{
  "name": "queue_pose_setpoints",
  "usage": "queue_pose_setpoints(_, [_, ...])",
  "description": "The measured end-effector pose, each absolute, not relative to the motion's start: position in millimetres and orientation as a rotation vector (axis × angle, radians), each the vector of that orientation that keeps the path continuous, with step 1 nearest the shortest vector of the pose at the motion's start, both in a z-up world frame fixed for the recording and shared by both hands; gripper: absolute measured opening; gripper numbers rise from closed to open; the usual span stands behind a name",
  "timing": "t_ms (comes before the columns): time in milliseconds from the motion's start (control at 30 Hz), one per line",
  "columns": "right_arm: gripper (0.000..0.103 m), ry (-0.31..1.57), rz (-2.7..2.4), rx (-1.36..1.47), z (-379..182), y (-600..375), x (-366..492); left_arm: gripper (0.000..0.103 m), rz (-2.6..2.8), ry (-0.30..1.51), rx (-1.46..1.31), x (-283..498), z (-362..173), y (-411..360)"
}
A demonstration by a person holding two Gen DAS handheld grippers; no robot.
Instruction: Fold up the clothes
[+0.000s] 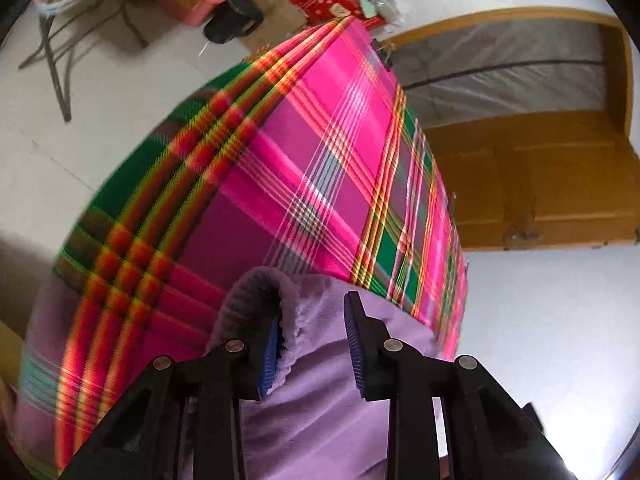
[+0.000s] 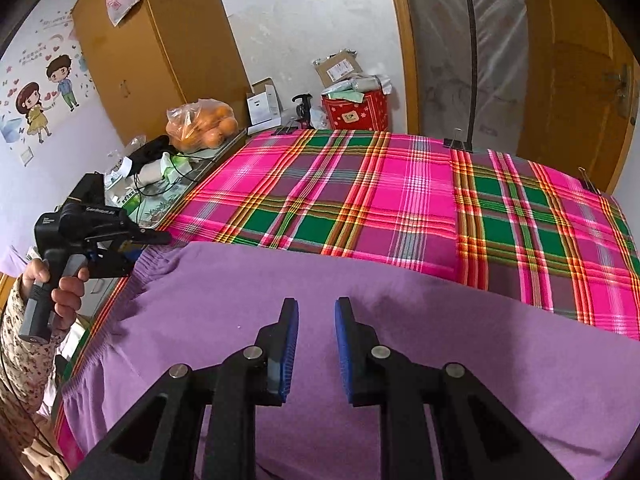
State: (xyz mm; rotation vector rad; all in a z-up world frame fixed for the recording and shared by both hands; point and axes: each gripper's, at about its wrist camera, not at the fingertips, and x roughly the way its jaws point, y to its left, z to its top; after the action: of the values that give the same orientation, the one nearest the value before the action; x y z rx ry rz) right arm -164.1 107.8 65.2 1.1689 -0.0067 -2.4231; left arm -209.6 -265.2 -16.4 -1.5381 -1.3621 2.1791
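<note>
I see a purple garment (image 2: 360,300) spread on the plaid-covered worktop (image 2: 400,200). My right hand-held gripper (image 2: 317,350) hovers over it, jaws apart. My left hand-held gripper (image 1: 312,344) straddles the ribbed hem (image 1: 256,292), jaws apart. Its label in the right view is too blurred to read.
</note>
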Motion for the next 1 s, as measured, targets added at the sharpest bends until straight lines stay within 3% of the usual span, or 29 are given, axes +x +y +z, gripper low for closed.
queue_pose_setpoints(67, [0.019, -0.003, -2.421, 1.177, 64, 107, -164, 0.005, 2.230, -1.346, -1.552, -207, -15, -265])
queue_pose_setpoints(333, [0.019, -0.024, -2.407, 1.188, 59, 104, -166, 0.005, 2.413, -1.273, -1.396, -192, 12, -280])
queue_pose_setpoints(800, [0.020, -0.007, -2.408, 1.209, 50, 105, -169, 0.007, 2.473, -1.227, -1.482, -203, -8, -281])
queue_pose_setpoints(1000, [0.020, 0.040, -2.461, 1.188, 60, 120, -159, 0.020, 2.570, -1.024, -1.483, -192, 15, -268])
